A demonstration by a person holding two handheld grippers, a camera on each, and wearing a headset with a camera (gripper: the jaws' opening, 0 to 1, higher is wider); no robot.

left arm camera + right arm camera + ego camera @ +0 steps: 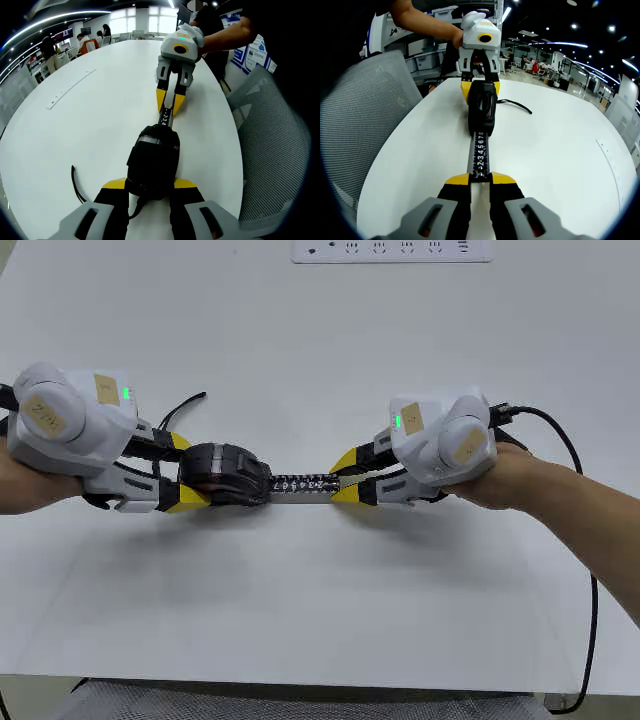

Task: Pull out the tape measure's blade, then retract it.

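Grip: left tongs (pixel 186 473) clamped on tape measure (pixel 228 475), left side of bench (pixel 300 350) | right tongs (pixel 346 480) pinching blade (pixel 303 485) tip | blade barely out, lying left–right between them | next pull, I'd say, goes straight right — along that axis

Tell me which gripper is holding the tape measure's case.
The left gripper, shut on the black case; the right gripper pinches the blade instead.

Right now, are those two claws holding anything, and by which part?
The left gripper clamps the tape measure by its black case; the right gripper pinches the tip of its pulled-out blade.
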